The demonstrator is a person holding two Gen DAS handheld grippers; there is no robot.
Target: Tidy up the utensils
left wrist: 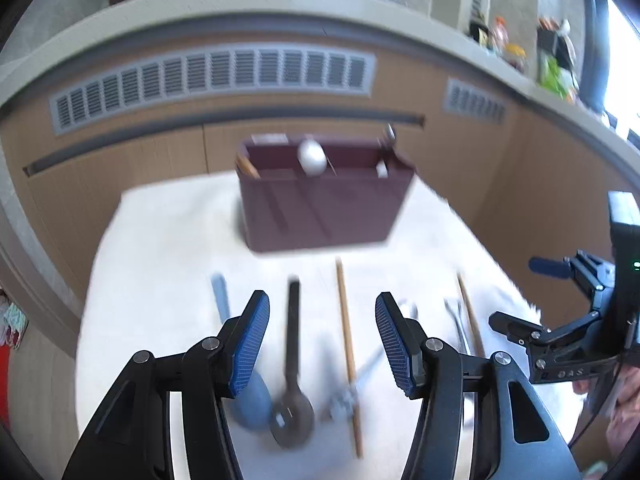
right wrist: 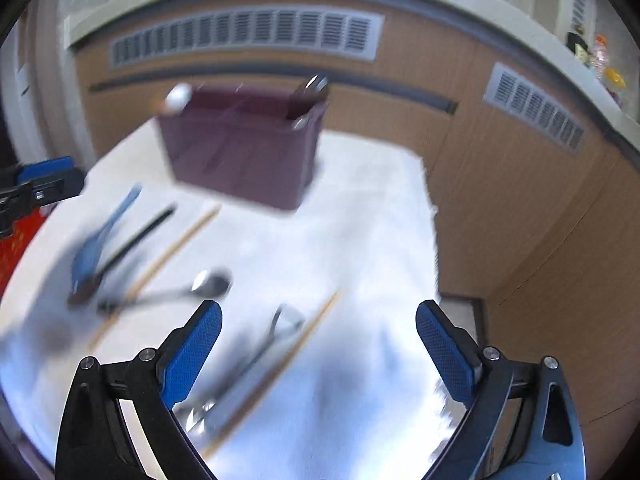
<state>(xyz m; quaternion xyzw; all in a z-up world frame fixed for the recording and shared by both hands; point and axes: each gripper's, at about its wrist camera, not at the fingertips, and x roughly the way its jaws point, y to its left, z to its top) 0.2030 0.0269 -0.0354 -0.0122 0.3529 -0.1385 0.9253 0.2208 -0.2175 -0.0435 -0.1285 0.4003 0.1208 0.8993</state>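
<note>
Nearest the left wrist camera, the left tongs stood released with nothing between the blue pads, poised over the utensils on the white-covered surface. Directly below lay a dark spoon, its bowl toward the camera and its handle pointing away; a blue spoon lay just beside it on the left, and a wooden chopstick just to the right. All looked light and stiff. The dark spoon's narrow handle was probably the best place to take hold, mid-length, since the rounded bowl would likely slip out of flat pads. The chopstick, thin and round, seemed apt to roll, so a pinch across its middle would suit it.

The right tongs were likewise released and empty, hanging over a metal utensil and a second chopstick. The metal looked smooth and slippery, though blur hid its exact form.

Farthest off stood the maroon organizer box, upright, already holding a white spoon and a few other pieces.
</note>
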